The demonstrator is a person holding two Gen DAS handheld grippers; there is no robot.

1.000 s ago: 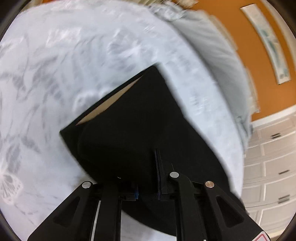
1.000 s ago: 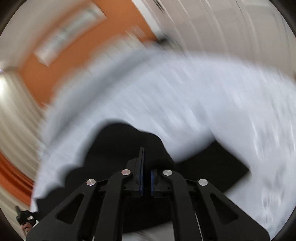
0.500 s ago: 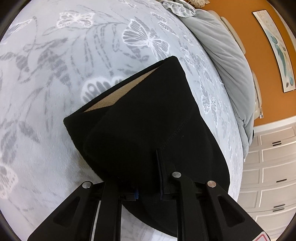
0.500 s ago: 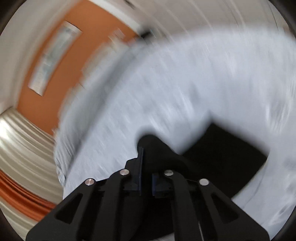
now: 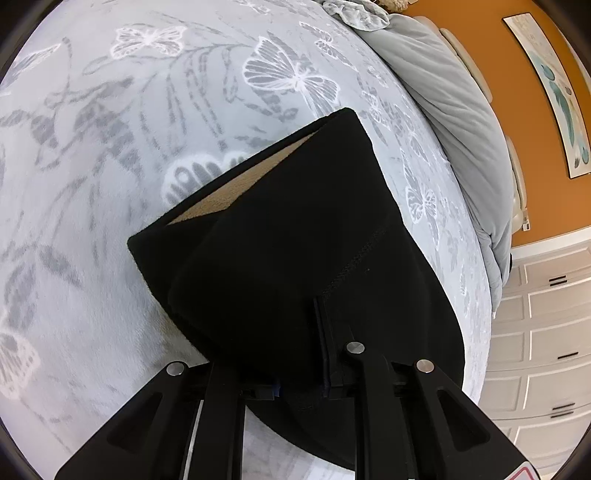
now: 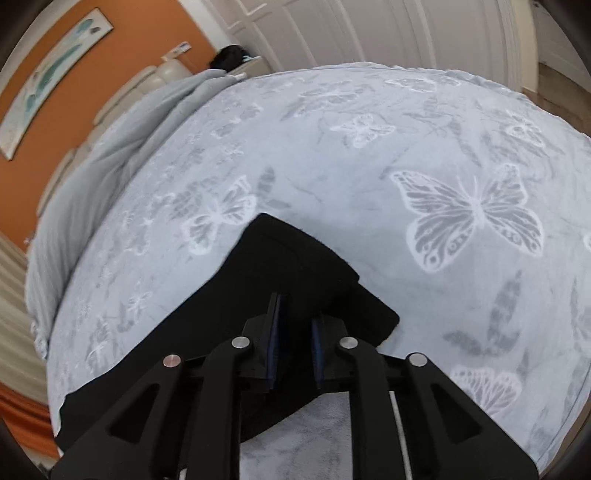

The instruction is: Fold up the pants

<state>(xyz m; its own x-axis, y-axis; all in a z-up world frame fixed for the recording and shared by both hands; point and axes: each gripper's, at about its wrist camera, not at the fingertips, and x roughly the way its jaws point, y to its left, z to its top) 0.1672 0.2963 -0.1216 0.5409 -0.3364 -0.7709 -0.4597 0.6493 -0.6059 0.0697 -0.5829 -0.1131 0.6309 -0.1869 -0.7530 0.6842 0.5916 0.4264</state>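
Note:
Black pants [image 5: 280,236] with a tan lining lie folded on a grey butterfly-print blanket [image 5: 110,110]. My left gripper [image 5: 295,354] stands open around the near edge of the folded fabric, and black cloth lies between its fingers. In the right wrist view the pants [image 6: 295,266] lie in a folded stack with one layer running off to the lower left. My right gripper [image 6: 295,328] is open just above that stack, and its blue pads [image 6: 272,343] show with a gap between them.
A rolled grey duvet [image 5: 454,110] lies along the bed's far side below an orange wall [image 5: 517,92]. White drawers [image 5: 546,332] stand beyond the bed edge. White closet doors [image 6: 369,33] rise behind the bed in the right wrist view.
My right gripper has opened and let go of the pants, and the fold now rests on the stack. My left gripper has held almost still.

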